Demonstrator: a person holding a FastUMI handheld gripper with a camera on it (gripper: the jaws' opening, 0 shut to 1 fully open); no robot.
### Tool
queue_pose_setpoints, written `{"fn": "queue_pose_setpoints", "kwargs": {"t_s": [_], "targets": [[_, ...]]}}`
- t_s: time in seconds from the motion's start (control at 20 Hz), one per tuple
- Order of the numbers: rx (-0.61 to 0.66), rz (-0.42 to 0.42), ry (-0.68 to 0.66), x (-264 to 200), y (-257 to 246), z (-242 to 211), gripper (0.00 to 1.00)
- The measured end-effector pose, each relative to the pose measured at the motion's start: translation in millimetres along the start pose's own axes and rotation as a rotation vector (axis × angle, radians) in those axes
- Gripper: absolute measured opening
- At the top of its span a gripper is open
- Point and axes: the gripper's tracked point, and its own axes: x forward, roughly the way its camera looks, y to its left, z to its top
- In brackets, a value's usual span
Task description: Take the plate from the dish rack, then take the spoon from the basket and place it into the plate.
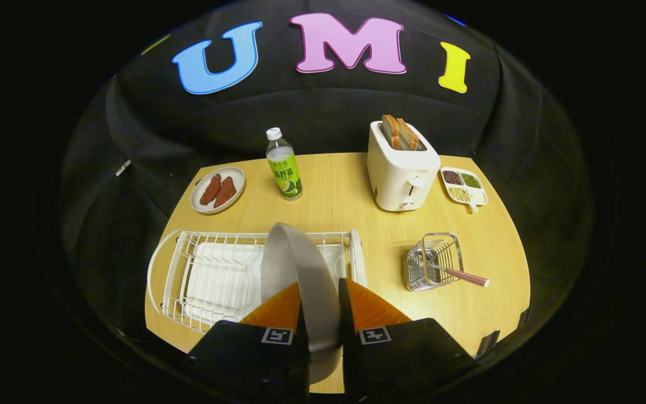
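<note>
**Above rack: plate gripped edge-on, spoon not yet fetched**

Over the rack [177, 269], gripper [321, 289] clamped on plate [295, 264], both fingers pressing its rim, one on each face. Plate upright, edge toward camera, seemingly lifted clear of the rack wires though the contact point can't be confirmed. Right of rack, well apart: basket [432, 261] with spoon [463, 275] leaning out, checked handle pointing away from rack. Beyond rack: bottle [284, 165], dish [199, 196] with two reddish pieces, toaster [401, 174] holding bread, tray [483, 193] of beans.

Step judged: plate out of rack, needs setting down flat on bare table before spoon pickup.

Risks:
- Thin rim grip on a smooth plate; could pivot or slip if tilted fast.
- Lower edge may snag rack wires if moved sideways too low, dragging rack.
- Setting down too near basket could knock it or the spoon handle.
- Releasing while still upright would let plate fall or roll off table.
</note>
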Motion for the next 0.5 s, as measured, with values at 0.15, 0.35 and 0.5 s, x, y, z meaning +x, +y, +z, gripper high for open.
{"fn": "queue_pose_setpoints", "kwargs": {"t_s": [0.15, 0.35, 0.5], "targets": [[0.035, 0.104, -0.064, -34, -6, 7, 0.28], [0.075, 0.204, -0.091, -82, -35, -10, 0.27], [0.073, 0.202, -0.084, -113, -73, -39, 0.27]]}}
